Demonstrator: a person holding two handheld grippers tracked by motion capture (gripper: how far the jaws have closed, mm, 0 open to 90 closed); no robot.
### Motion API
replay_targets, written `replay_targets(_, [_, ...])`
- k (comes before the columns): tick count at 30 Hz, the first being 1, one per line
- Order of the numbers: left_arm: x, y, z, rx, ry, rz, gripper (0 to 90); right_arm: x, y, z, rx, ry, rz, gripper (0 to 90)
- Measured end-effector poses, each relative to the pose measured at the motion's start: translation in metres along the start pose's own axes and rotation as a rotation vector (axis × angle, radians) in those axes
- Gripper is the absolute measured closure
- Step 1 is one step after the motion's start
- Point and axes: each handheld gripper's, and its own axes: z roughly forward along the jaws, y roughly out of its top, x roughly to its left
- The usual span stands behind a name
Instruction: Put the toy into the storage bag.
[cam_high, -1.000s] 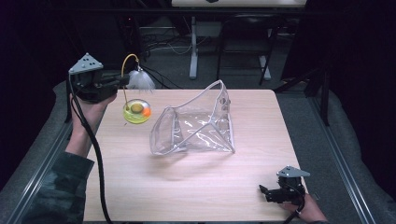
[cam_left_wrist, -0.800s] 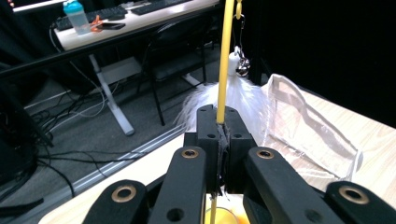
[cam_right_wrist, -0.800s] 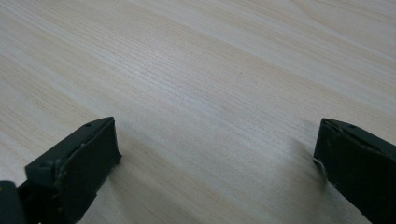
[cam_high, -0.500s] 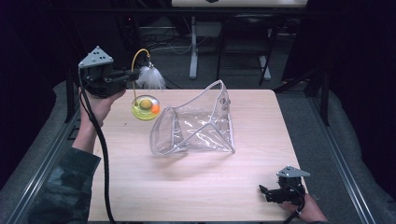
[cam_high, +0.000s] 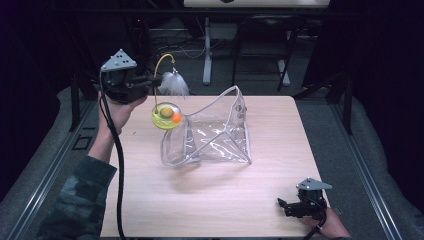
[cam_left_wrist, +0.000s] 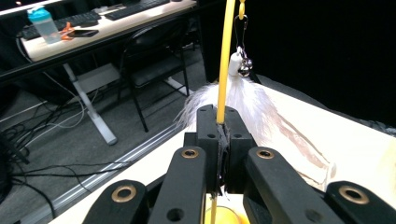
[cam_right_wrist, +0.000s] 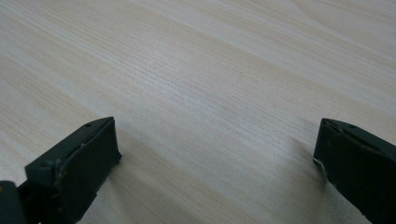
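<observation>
Between my right gripper's (cam_right_wrist: 217, 154) wide-apart jaws and ahead of them I see bare tabletop (cam_right_wrist: 210, 84). Ahead of my left jaws, white feathers (cam_left_wrist: 252, 100) block the way.

— Where does the pouch (cam_high: 212, 135) sit?
— On the table (cam_high: 210, 200), near its middle.
— And the toy (cam_high: 166, 115)?
— Just left of the pouch, held above the table's far-left part by the left gripper (cam_high: 150, 80).
— The right gripper (cam_high: 281, 204)?
— At the table's near-right corner.
</observation>
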Motion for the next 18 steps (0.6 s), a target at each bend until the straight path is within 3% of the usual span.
replay_targets(18, [-0.020, -0.003, 0.029, 0.023, -0.073, 0.006, 88.5, 0.000, 0.000, 0.000, -0.002, 0.003, 0.001, 0.0])
